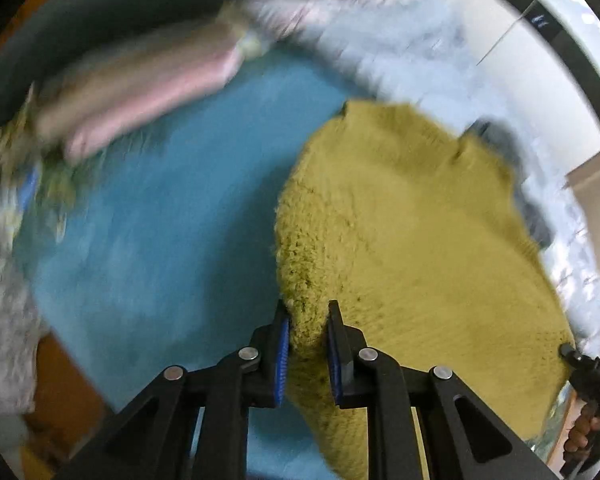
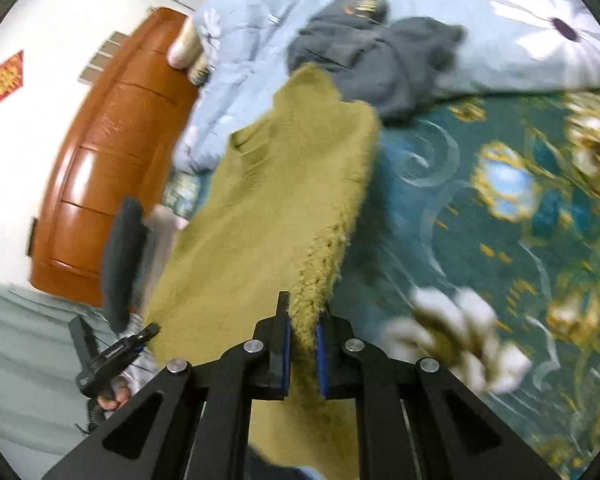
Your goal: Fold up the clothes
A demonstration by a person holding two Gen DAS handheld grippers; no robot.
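A fuzzy olive-green sweater (image 1: 412, 216) is held up between both grippers over the bed. My left gripper (image 1: 308, 344) is shut on one edge of the sweater, the fabric pinched between its blue pads. My right gripper (image 2: 302, 344) is shut on the opposite edge of the same sweater (image 2: 272, 208). The sweater's neckline (image 2: 246, 144) points away from me. Each gripper shows at the edge of the other's view, the right one (image 1: 568, 350) and the left one (image 2: 148, 332).
A blue cloth (image 1: 172, 216) and a pink garment (image 1: 140, 96) lie on the bed at left. A dark grey garment (image 2: 384, 56) lies on a pale flowered duvet (image 2: 540, 32). A teal patterned bedspread (image 2: 500, 208) is at right. A brown wooden headboard (image 2: 112, 148) stands at left.
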